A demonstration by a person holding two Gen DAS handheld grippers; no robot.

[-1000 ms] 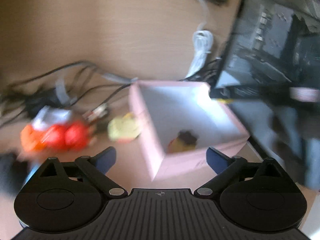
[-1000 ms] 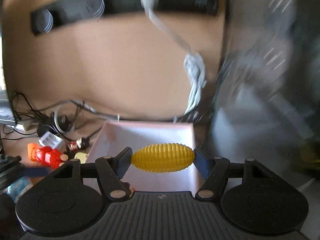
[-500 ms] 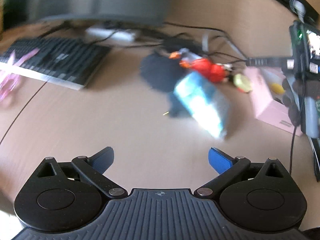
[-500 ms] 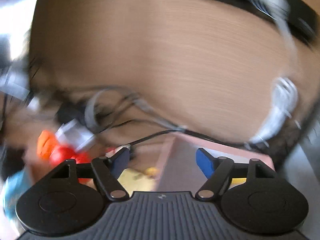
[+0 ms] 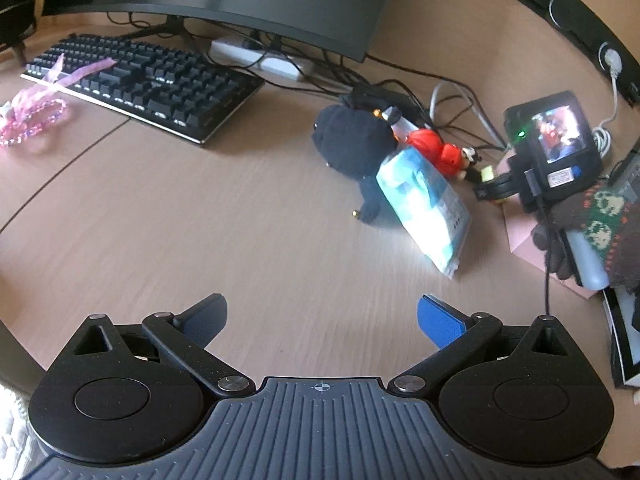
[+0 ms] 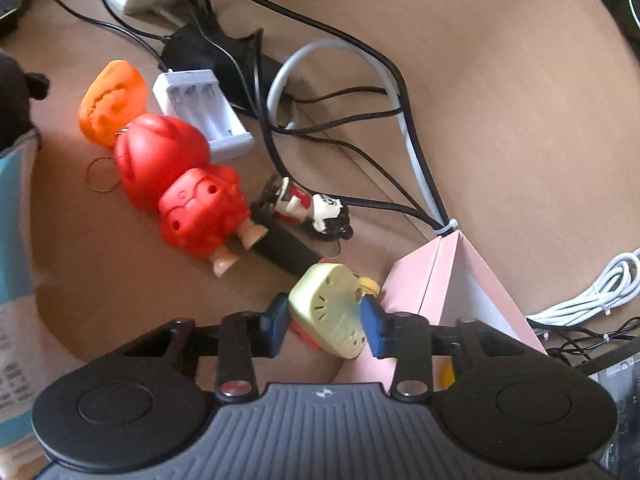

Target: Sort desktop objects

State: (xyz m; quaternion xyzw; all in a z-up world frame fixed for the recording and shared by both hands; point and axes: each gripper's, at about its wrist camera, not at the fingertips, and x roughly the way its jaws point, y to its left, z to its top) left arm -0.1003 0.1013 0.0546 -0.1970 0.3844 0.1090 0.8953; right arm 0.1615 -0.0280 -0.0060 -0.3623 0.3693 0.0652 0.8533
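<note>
Far left on my desk [image 5: 168, 216] a pink bead string [image 5: 34, 120] lies beside the keyboard [image 5: 144, 80], untouched. My left gripper [image 5: 320, 318] hangs over bare wood, jaws wide apart with nothing between them. Ahead of it sit a black plush toy [image 5: 352, 148] and a blue packet [image 5: 424, 200], both unsorted. Past them an orange toy [image 6: 112, 102], a white battery charger [image 6: 202, 114], a red figure [image 6: 180, 184] and a small keychain doll [image 6: 308, 210] lie among cables. My right gripper [image 6: 325, 324] is closing its jaws on a pale yellow toy [image 6: 328, 312], pads at both sides, just beside the pink box [image 6: 444, 280]. Something yellow shows inside the box, so I judge sorting barely begun, most things left
</note>
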